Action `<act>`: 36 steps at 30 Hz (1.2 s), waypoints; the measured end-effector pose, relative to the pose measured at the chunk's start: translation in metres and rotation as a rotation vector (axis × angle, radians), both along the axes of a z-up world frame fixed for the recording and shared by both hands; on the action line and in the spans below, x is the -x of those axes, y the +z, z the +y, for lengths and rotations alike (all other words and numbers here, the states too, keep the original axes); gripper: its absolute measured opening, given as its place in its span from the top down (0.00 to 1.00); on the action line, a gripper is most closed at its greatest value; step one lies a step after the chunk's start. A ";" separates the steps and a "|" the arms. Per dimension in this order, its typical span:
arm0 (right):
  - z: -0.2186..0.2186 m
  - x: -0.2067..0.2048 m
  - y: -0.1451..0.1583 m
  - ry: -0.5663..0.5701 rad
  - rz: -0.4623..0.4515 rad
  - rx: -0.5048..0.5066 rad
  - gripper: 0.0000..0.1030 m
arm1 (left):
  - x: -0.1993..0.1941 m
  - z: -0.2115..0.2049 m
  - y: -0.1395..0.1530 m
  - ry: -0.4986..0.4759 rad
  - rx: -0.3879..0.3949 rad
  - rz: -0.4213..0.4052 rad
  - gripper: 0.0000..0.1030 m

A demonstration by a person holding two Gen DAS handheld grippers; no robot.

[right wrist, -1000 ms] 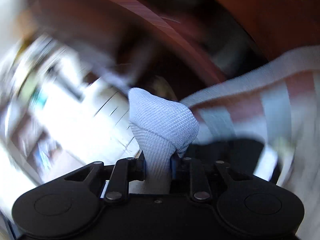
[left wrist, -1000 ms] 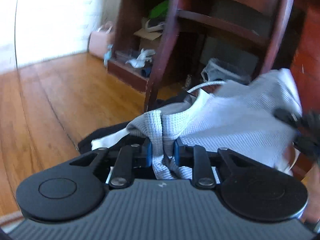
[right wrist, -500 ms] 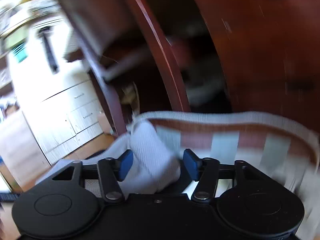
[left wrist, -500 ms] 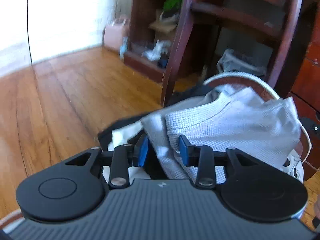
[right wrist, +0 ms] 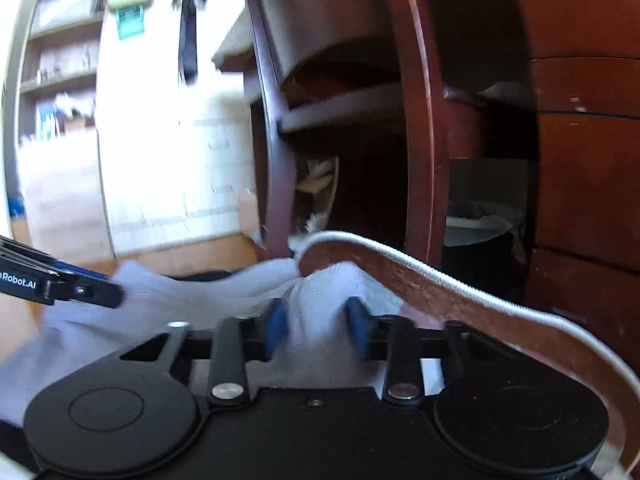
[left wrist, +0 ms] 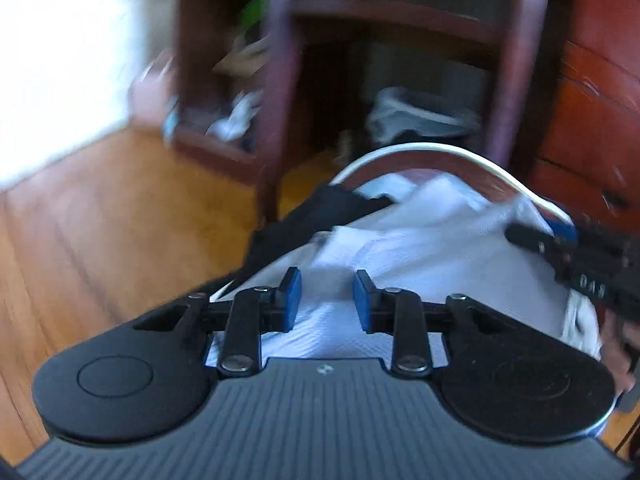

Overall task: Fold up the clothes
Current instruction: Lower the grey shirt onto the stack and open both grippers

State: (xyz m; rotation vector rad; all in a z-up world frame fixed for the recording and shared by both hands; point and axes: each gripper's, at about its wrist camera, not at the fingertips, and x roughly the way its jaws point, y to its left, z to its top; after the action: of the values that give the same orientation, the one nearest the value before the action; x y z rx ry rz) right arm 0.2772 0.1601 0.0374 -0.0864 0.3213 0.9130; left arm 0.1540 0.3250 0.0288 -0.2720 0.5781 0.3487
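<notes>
White waffle-knit garment [left wrist: 420,248] lies heaped on brown seat w/ white piping [right wrist: 460,292], over dark cloth [left wrist: 320,208]. Left gripper [left wrist: 323,300] & right gripper [right wrist: 314,328] both spread wide, fabric loose between pads, nothing pinched. Far right, bin [left wrist: 424,116] holds crumpled stuff.

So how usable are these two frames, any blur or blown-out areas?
Left wrist view: motion blur smears the shelves and chair; the wall at upper left is blown out; the left claw stays sharp. Right wrist view: the cabinet area at left is overexposed, the white garment is blurred, and fisheye bends the chair posts.
</notes>
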 end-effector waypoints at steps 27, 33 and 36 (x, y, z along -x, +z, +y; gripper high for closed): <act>-0.052 -0.005 -0.030 -0.061 0.667 -0.358 0.32 | 0.042 0.042 -0.026 0.103 0.161 -0.054 0.66; -0.017 0.022 0.008 -0.052 0.196 -0.151 0.67 | 0.052 0.030 -0.023 0.091 0.114 -0.035 0.81; -0.010 0.031 0.023 -0.021 0.060 -0.099 0.66 | 0.059 0.022 -0.019 0.115 0.105 -0.022 0.81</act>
State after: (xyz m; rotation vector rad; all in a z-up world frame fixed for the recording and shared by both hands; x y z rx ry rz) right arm 0.2463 0.1502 0.0602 0.0352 0.3318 0.9100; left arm 0.0954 0.3469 0.0100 -0.4112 0.5615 0.4262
